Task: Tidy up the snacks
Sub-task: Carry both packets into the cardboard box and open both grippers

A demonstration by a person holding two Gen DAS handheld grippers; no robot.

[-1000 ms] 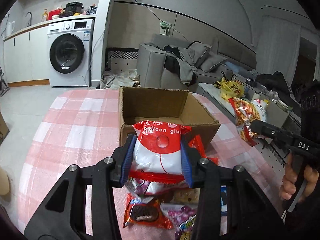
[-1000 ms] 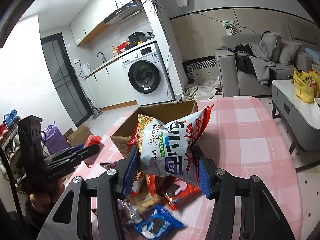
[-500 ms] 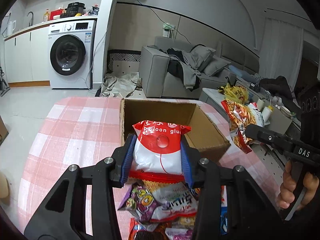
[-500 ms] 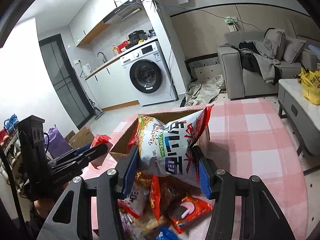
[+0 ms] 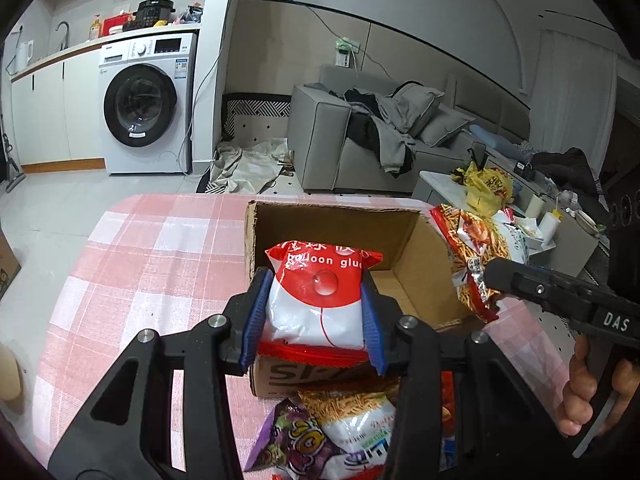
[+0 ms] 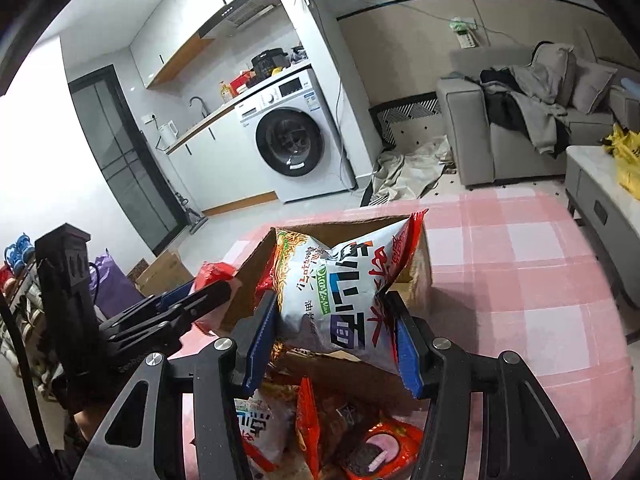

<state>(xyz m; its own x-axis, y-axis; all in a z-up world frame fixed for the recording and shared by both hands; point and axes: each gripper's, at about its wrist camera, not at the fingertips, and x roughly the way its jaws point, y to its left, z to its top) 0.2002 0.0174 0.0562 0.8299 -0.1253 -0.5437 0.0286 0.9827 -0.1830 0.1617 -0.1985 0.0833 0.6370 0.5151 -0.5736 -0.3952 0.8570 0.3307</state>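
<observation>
While the left gripper point(image 5: 316, 316) pinches a red-and-white packet point(image 5: 318, 300) over the cardboard box point(image 5: 332, 220), the right gripper point(image 6: 334, 340) clamps a noodle bag point(image 6: 340, 292) at the box's 3 o'clock rim.

- The left tool point(image 5: 316, 322) was matte black, with blue ribbed pads point(image 5: 256, 316) and silver screw heads on its linkage arms.
- The right tool point(image 6: 334, 338) matched it, with blue pads point(image 6: 408, 350); its body bore white "DAS" lettering.
- Bare fingers point(image 5: 576, 392) of the right hand wrapped its handle.
</observation>
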